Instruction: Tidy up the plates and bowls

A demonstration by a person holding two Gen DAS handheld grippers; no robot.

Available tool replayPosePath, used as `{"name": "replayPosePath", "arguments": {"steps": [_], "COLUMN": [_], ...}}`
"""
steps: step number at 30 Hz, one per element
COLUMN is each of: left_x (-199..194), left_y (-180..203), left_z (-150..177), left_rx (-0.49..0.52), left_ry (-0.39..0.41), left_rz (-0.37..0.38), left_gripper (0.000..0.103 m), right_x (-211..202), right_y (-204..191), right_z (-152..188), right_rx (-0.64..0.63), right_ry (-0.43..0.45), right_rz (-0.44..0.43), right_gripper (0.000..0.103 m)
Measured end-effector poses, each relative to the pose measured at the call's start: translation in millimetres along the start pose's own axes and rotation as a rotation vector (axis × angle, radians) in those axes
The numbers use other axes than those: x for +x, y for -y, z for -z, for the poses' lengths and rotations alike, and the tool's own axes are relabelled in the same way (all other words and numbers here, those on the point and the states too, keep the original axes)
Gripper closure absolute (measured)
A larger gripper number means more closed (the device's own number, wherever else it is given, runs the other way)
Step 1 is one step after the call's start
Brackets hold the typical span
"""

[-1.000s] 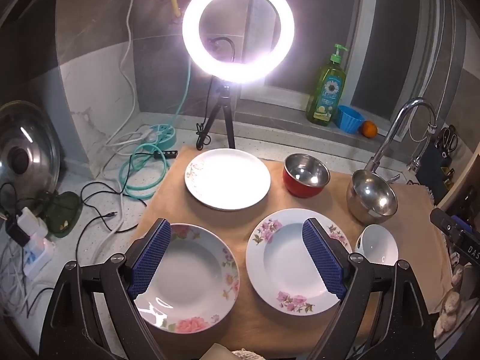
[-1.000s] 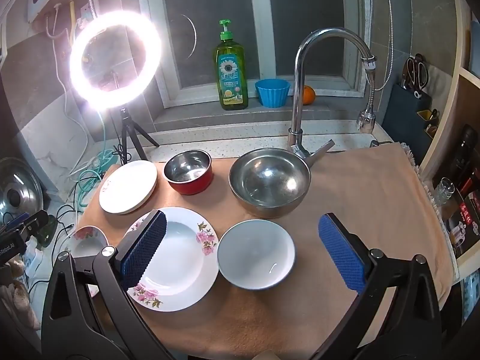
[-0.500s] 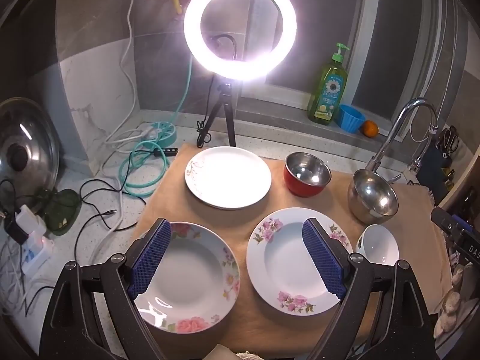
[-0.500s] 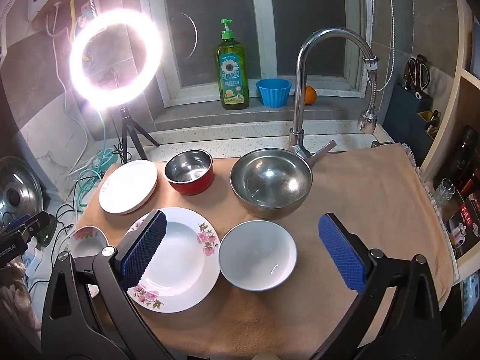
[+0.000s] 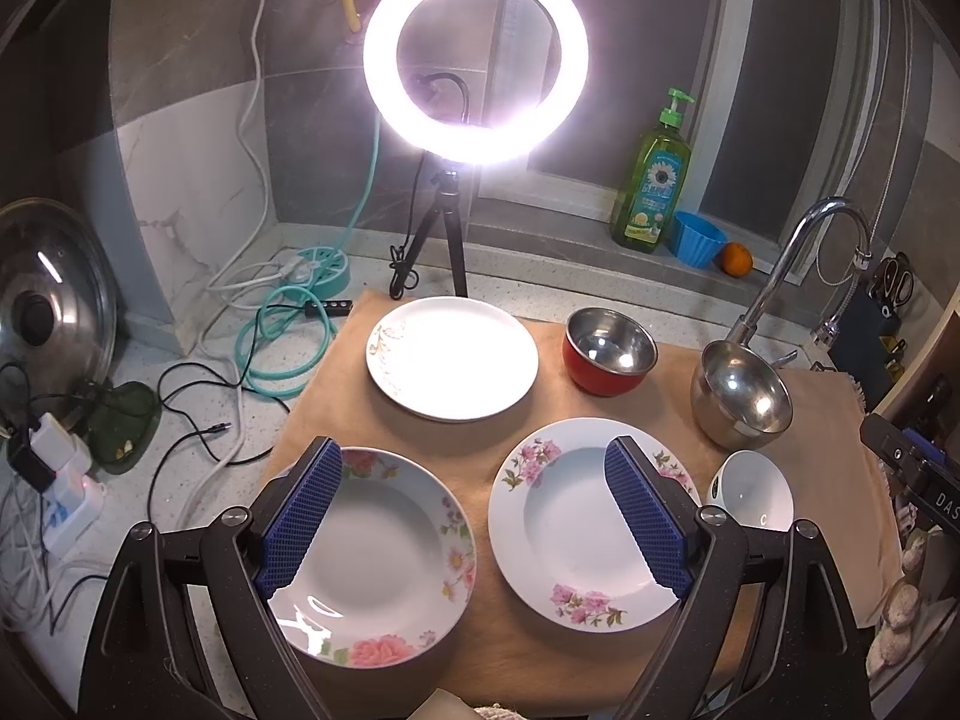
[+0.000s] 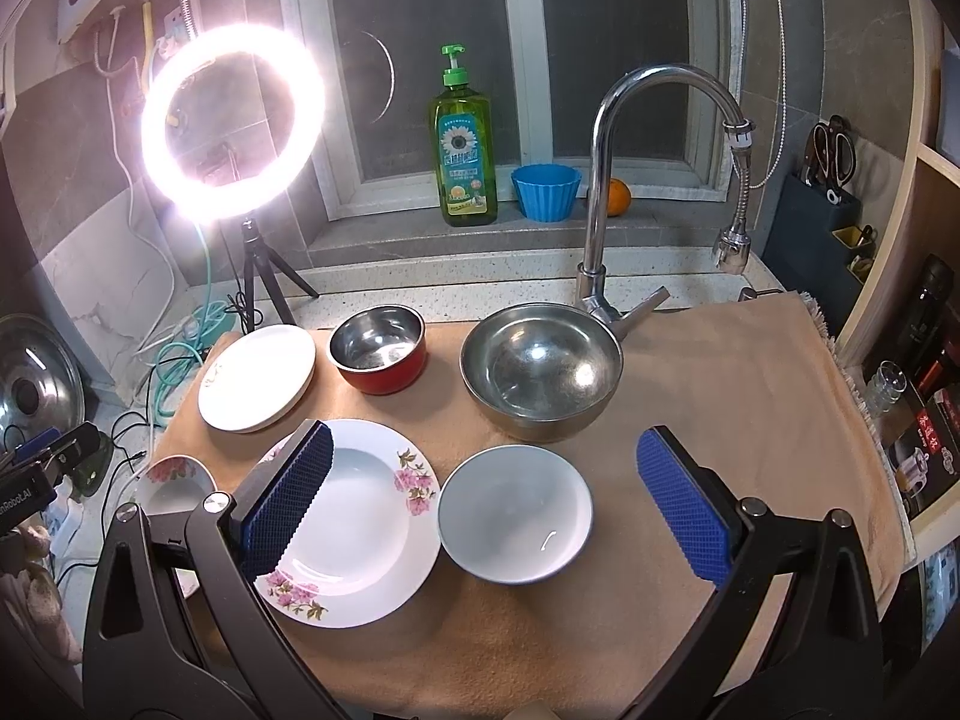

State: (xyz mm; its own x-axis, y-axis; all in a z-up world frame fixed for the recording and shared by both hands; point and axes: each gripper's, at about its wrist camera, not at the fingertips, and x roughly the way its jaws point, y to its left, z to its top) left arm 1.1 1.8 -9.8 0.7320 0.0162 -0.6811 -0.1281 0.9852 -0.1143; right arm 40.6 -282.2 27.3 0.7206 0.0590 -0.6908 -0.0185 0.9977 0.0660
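Six dishes sit on a tan cloth mat (image 6: 708,384) laid over the counter, none stacked and all of them holding nothing. At the back, by the tripod of the lit ring light (image 5: 475,57), lies a flat round white plate with a gold sprig (image 5: 453,357); to its right stands a small bowl, red outside and steel inside (image 6: 378,355), and beside that a large, shiny stainless steel mixing bowl (image 6: 541,369) at the base of the curved chrome faucet (image 6: 651,138). In the front row are two deep, glossy round plates with flowered rims: a rose-patterned plate (image 5: 375,552) at the mat's left edge and a pink-blossom plate (image 5: 585,525) next to it. A plain white ceramic bowl (image 6: 515,521) stands just beside the blossom plate, rim upward, as are the other bowls. Being round, none of the dishes shows a long axis. The left gripper (image 5: 474,522) hangs above the two flowered plates with its jaws spread wide and nothing between its blue textured pads. The right gripper (image 6: 483,504) hovers over the white bowl, likewise spread wide and holding nothing.
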Motion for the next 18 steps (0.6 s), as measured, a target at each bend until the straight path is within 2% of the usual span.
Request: {"name": "replayPosePath", "arguments": {"steps": [18], "left_x": [-4.3], "left_y": [3.3], "left_z": [-6.2], "left_rx": [0.004], "left_ry": [0.02], "left_rz": [0.01], "left_gripper": [0.013], "right_x": [-9.3], "right_y": [1.1], "right_z": [-6.7], "right_rx": [-0.007], "right_ry": [0.039], "right_rz": [0.021], "right_gripper": [0.0]}}
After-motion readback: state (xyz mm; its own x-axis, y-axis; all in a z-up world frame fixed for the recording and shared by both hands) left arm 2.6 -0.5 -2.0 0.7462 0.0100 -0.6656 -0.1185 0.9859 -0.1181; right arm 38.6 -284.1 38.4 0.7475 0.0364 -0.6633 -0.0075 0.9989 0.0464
